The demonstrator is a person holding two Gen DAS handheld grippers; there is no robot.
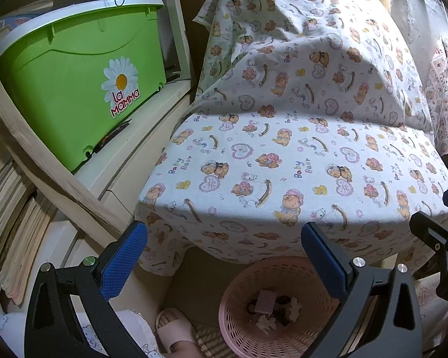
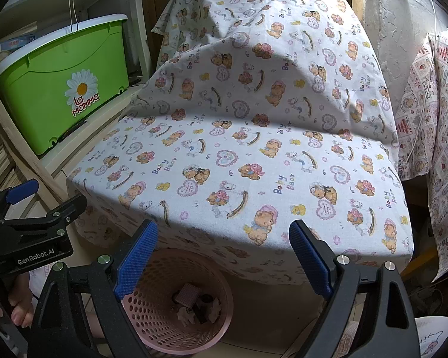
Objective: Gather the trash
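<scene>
The left gripper (image 1: 224,256) and right gripper (image 2: 224,253) are hanging with blue pads spread wide, holding nothing. Below them, at bottom centre, the pink perforated plastic basket (image 2: 152,307) is holding crumpled paper scraps and a small pink wafer-like piece (image 2: 189,294), probably light, soft, best pinched at an edge.

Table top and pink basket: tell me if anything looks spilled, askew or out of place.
Nothing stands out. The bear-print cloth on the table shows no litter. The pink basket stands upright on the floor below its front edge, with the scraps inside it. Both the left gripper and right gripper are open and hold nothing.
</scene>
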